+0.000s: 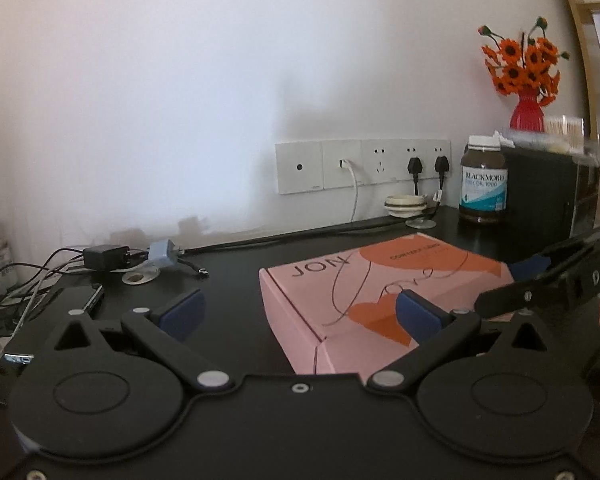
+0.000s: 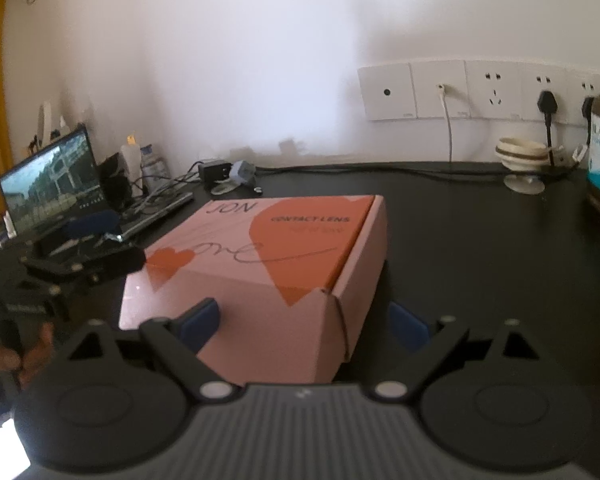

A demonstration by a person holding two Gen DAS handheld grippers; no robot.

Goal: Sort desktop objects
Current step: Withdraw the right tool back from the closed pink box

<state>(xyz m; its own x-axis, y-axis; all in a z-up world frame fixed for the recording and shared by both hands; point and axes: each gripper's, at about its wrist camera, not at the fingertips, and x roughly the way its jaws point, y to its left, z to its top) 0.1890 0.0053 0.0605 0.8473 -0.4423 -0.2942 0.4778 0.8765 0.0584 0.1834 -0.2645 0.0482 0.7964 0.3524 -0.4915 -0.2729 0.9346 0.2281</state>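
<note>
Your right hand-held gripper (image 2: 304, 322) stands wide, one pad (image 2: 200, 322) in front of the near face of the pink box (image 2: 260, 264), the other past its right corner. Whether the pads press on the card you cannot tell from here; it looks like a grip being set, not made. Your left hand-held gripper (image 1: 298, 312) is spread too, with nothing clenched: the box's near-left corner sits ahead between its pads, one pad over the lid.

Judging by the bench (image 2: 460, 240), sorting has barely begun. The box lies in the open middle, closed, and nothing looks gathered yet.

Count: one pink box; one brown bottle (image 1: 483, 180) beyond the right gripper, by the wall; one red vase (image 1: 527, 114) of orange flowers behind it; one cream reel (image 1: 406, 205) under the sockets; one black adapter (image 1: 105, 257) and one grey plug (image 1: 162, 254) in the cable tangle far left; one screen (image 2: 52, 184) past that.
</note>
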